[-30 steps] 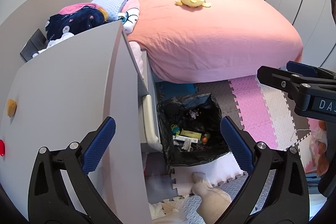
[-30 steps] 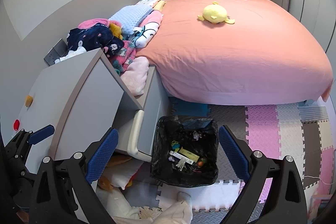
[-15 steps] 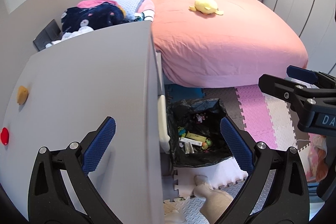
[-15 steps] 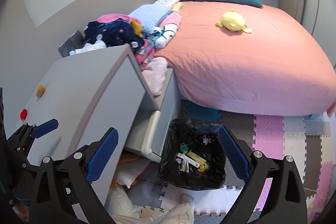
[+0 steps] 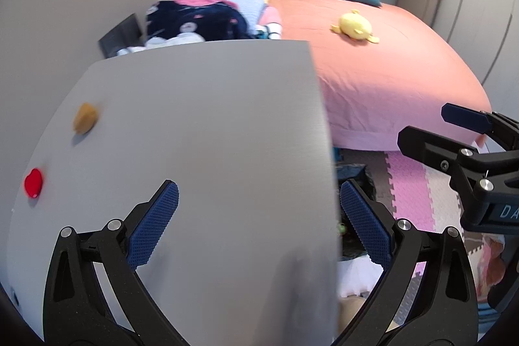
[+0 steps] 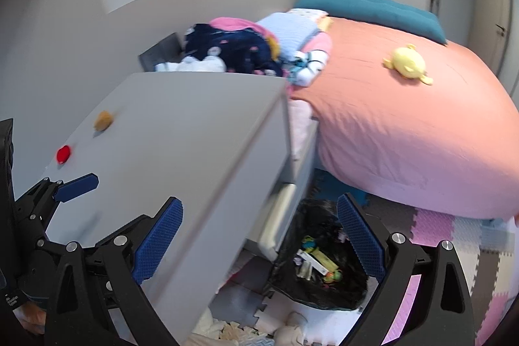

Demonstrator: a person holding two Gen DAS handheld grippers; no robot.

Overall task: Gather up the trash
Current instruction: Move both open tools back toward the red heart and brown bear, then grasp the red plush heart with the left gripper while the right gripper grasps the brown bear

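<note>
A small red scrap (image 5: 33,182) and a crumpled orange-brown scrap (image 5: 85,117) lie on the grey cabinet top (image 5: 194,135); both also show in the right wrist view, red (image 6: 63,153) and orange-brown (image 6: 103,120). My left gripper (image 5: 258,224) is open and empty above the cabinet top. My right gripper (image 6: 259,234) is open and empty over the cabinet's right edge. A black trash bag (image 6: 319,271) with several bits of litter stands on the floor by the cabinet; in the left wrist view it is mostly hidden.
A bed with a pink cover (image 6: 405,119) fills the right and back, with a yellow plush toy (image 6: 407,64) on it. A heap of clothes (image 6: 233,47) lies behind the cabinet. Foam mats (image 5: 412,193) cover the floor.
Both grippers have swung left and up, so the cabinet top and its two scraps now fill more of each view and the trash bag has slid lower right.
</note>
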